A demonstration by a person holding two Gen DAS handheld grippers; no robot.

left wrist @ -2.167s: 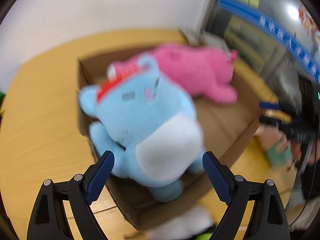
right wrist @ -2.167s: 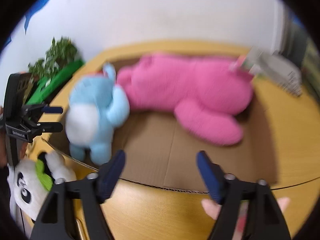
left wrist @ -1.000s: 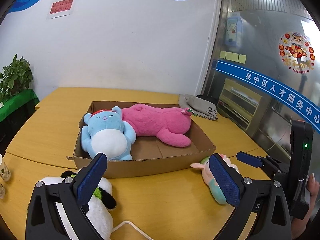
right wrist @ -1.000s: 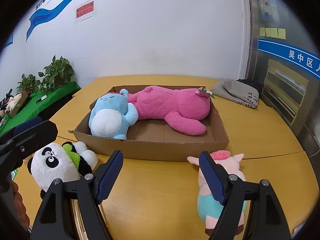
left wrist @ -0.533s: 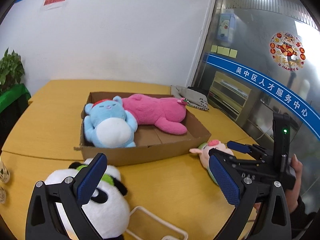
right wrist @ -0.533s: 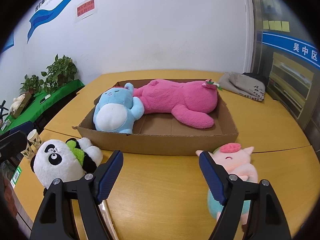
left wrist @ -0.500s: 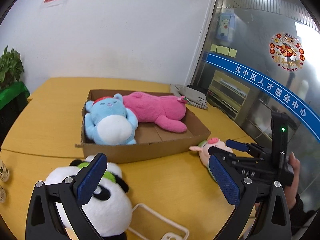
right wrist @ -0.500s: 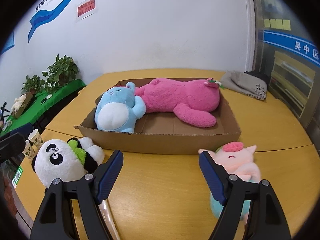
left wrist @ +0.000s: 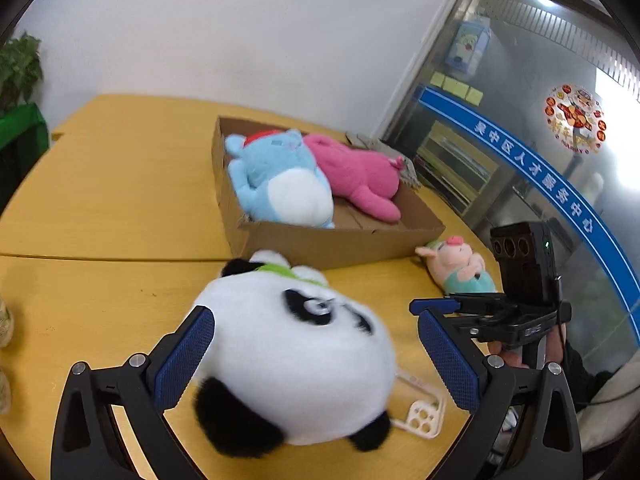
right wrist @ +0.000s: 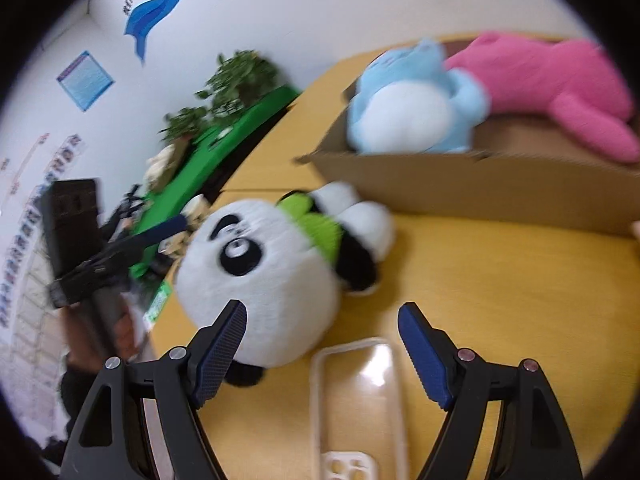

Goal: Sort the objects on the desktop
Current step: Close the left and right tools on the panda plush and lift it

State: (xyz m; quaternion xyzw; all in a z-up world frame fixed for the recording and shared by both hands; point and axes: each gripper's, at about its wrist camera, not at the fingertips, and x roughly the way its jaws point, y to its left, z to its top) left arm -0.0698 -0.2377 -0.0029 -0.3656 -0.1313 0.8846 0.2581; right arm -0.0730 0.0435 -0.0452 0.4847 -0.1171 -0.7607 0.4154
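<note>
A panda plush [left wrist: 296,364] lies on the yellow table between the open jaws of my left gripper [left wrist: 316,356], which is not closed on it. The panda plush [right wrist: 276,268] also shows in the right wrist view, ahead and left of my open, empty right gripper [right wrist: 322,344]. A clear phone case [right wrist: 360,396] lies under the right gripper; it shows in the left wrist view [left wrist: 418,412] too. A cardboard box [left wrist: 332,244] holds a blue plush [left wrist: 280,184] and a pink plush [left wrist: 360,176]. A small pig plush [left wrist: 456,268] lies right of the box.
The right gripper's body [left wrist: 520,308] and the hand holding it are at the right in the left wrist view. A green-covered table with plants [right wrist: 224,116] stands beyond the table's left edge. Paper cups [right wrist: 192,216] stand at that edge. A glass door is at the right.
Both grippers have swung left and down toward the panda. The panda now sits between the left gripper's jaws. The right view has tilted and turned from the pig to the panda and the phone case.
</note>
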